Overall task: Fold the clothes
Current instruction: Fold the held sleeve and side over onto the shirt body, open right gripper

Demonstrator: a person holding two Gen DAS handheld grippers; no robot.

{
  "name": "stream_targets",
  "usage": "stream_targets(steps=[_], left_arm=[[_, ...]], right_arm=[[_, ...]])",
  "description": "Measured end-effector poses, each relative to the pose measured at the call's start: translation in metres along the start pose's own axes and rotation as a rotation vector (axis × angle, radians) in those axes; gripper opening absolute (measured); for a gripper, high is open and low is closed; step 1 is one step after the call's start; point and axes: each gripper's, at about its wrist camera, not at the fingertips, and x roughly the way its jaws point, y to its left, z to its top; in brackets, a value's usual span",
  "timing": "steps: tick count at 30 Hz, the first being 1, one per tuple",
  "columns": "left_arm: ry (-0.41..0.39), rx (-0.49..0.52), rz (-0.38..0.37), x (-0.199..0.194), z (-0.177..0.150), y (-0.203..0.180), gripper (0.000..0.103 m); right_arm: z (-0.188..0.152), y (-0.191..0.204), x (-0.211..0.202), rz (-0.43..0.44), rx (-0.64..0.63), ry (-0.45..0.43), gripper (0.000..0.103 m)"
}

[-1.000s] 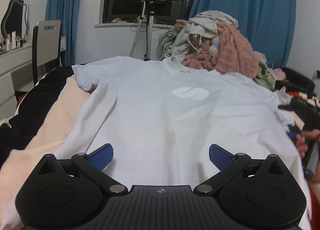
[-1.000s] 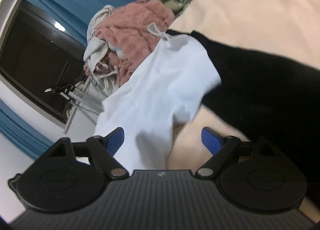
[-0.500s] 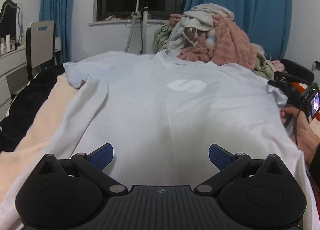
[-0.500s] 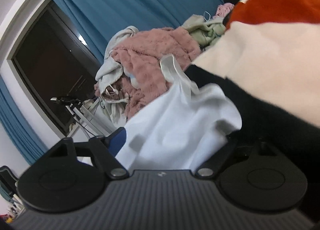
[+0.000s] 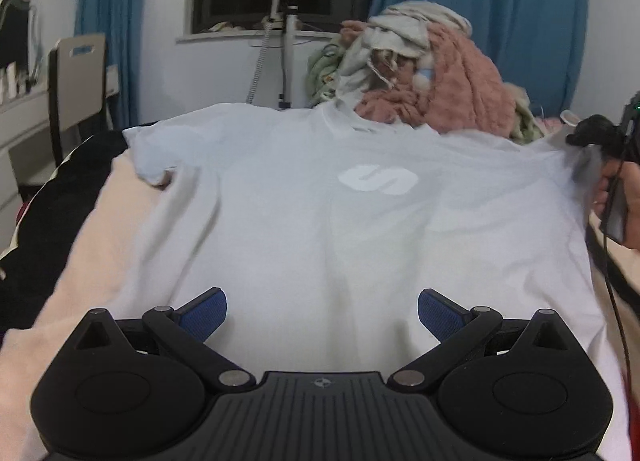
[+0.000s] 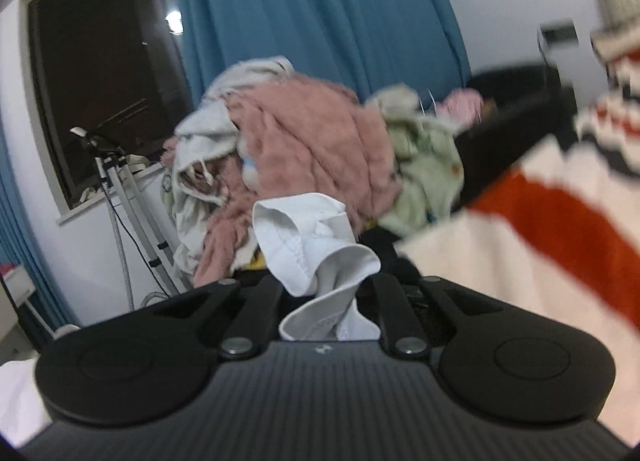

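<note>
A white T-shirt (image 5: 320, 221) with a pale logo lies spread flat on the bed. My left gripper (image 5: 322, 311) is open, its blue pads (image 5: 204, 311) just above the shirt's lower part. My right gripper (image 6: 326, 293) is shut on the shirt's right sleeve (image 6: 308, 237), which bunches up between the jaws. In the left wrist view the right gripper (image 5: 600, 141) shows at the shirt's far right edge, lifting the sleeve.
A pile of pink, grey and green clothes (image 5: 424, 89) sits at the bed's far end, also in the right wrist view (image 6: 320, 149). A garment steamer pole (image 5: 286, 61), a chair (image 5: 76, 81) and a cream, black and red blanket (image 6: 540, 229) surround the shirt.
My right gripper has closed on the shirt's right sleeve and raised it. The left gripper stayed open and shifted only slightly over the shirt.
</note>
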Motion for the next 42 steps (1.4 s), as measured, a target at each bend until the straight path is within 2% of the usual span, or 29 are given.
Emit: stream_targets(steps=[6,10,12,16,20,22,23,24,25,27,28,34,38,42], left_arm=[[-0.036,-0.102,0.008,-0.029,0.019,0.041,0.103],[-0.075,-0.152,0.028,-0.037,0.029,0.064,0.103],[-0.084,-0.195,0.042,-0.035,0.032,0.075,0.103],[-0.046,-0.279,0.058,-0.02,0.03,0.097,0.103],[-0.018,-0.326,0.064,-0.006,0.026,0.112,0.103],[-0.012,-0.333,0.069,0.001,0.024,0.114,0.103],[-0.011,-0.335,0.07,0.004,0.023,0.115,0.103],[-0.011,-0.334,0.073,0.007,0.023,0.117,0.103],[-0.008,-0.335,0.079,0.009,0.022,0.118,0.103],[0.008,-0.341,0.077,0.015,0.019,0.116,0.103],[0.015,-0.347,0.072,0.016,0.019,0.116,0.103],[-0.005,-0.312,0.056,0.011,0.019,0.105,0.103],[-0.035,-0.267,0.027,0.0,0.019,0.093,0.102],[-0.022,-0.216,-0.027,-0.012,0.015,0.073,0.1]], right_arm=[[0.033,0.1,-0.049,-0.014,-0.149,-0.106,0.009],[0.02,0.173,-0.058,0.02,-0.232,-0.124,0.009],[-0.004,0.211,-0.053,0.066,-0.295,-0.088,0.009],[-0.062,0.282,-0.038,0.138,-0.447,0.002,0.009],[-0.126,0.322,-0.01,0.157,-0.575,0.118,0.011],[-0.146,0.327,0.003,0.159,-0.594,0.166,0.013],[-0.152,0.326,0.009,0.167,-0.584,0.196,0.02],[-0.158,0.324,0.014,0.176,-0.574,0.227,0.034],[-0.16,0.323,0.017,0.187,-0.556,0.25,0.042],[-0.155,0.316,0.014,0.211,-0.504,0.261,0.071],[-0.151,0.312,0.011,0.226,-0.475,0.26,0.075],[-0.102,0.291,-0.042,0.289,-0.392,0.219,0.076],[-0.067,0.263,-0.1,0.327,-0.336,0.198,0.076],[-0.046,0.226,-0.17,0.322,-0.318,0.206,0.076]])
